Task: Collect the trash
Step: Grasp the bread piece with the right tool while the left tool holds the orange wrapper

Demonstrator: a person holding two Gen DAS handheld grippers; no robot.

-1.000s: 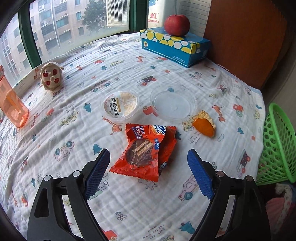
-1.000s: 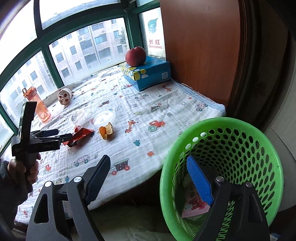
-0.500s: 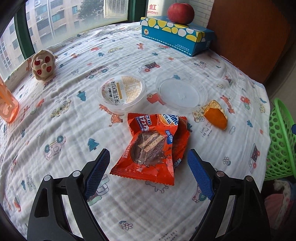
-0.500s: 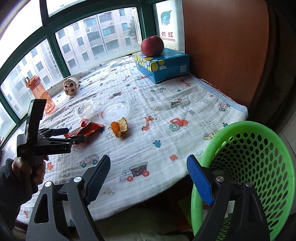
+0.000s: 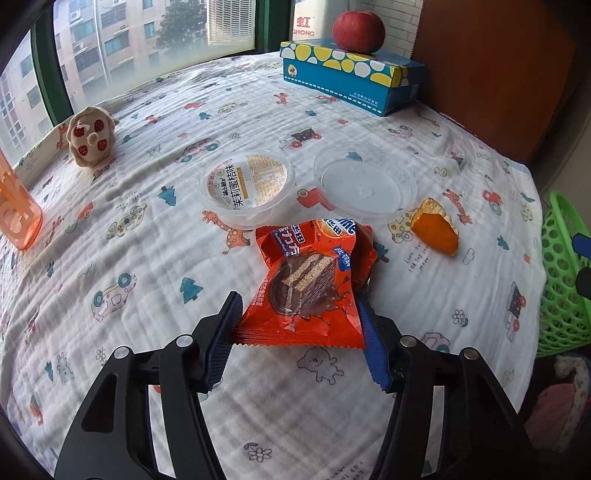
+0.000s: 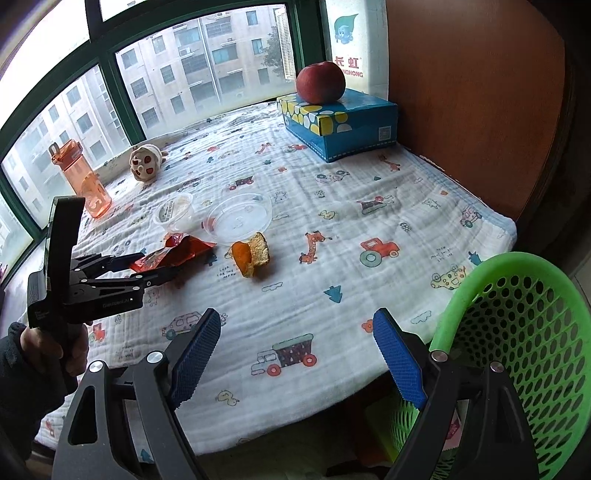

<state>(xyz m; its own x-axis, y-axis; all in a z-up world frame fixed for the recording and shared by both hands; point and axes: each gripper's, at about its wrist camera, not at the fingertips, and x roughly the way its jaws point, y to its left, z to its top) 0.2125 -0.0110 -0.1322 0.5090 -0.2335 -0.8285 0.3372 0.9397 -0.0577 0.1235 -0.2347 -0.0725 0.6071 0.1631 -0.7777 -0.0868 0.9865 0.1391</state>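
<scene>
An orange snack wrapper (image 5: 306,288) lies on the patterned cloth, and my left gripper (image 5: 295,321) has its blue pads closed on the wrapper's near end. The right wrist view shows the same grip (image 6: 147,264) on the wrapper (image 6: 177,254). Behind it lie a clear cup with a printed lid (image 5: 247,181), a clear plastic lid (image 5: 364,182) and an orange peel piece (image 5: 436,230). My right gripper (image 6: 291,350) is open and empty, above the table's near edge beside the green mesh basket (image 6: 517,332).
A red apple (image 5: 358,26) sits on a blue tissue box (image 5: 351,70) at the back right. A plush toy (image 5: 90,134) and an orange bottle (image 5: 14,206) stand at the left by the window. A brown panel (image 6: 472,92) walls the right side.
My left gripper moved forward and closed on the orange wrapper. My right gripper rose from over the basket to the table's edge and stayed open.
</scene>
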